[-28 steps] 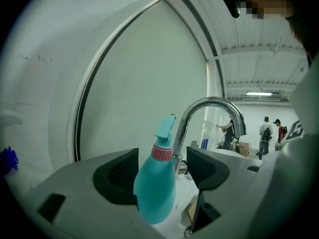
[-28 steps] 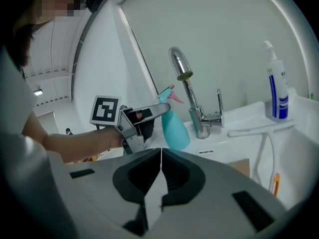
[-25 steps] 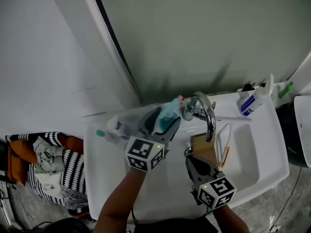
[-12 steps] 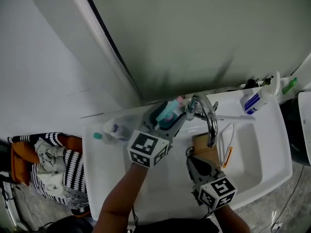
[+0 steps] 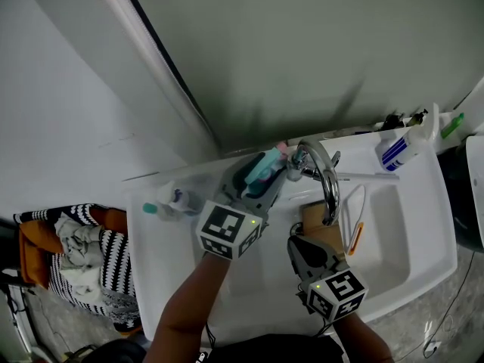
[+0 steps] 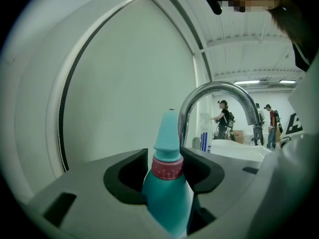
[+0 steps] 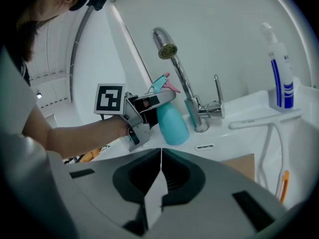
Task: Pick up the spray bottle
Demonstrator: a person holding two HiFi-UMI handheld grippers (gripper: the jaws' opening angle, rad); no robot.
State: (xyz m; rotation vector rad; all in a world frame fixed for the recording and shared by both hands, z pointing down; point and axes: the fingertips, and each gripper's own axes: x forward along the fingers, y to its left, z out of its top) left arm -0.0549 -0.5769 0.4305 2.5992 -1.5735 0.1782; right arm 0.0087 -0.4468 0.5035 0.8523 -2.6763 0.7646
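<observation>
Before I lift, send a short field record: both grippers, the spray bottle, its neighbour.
left gripper: jaws have just been closing, now pressing on the spray bottle between them
spray bottle: teal, standing on the sink ledge beside the faucet
right gripper: shut, empty, above the sink

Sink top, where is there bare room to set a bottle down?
The left front of the sink top, nearer than the small bottle, is bare. So is the right rim past the basin. It is crowded round the faucet, where the spray bottle is, and the basin holds a brown pad and an orange-tipped tool.
</observation>
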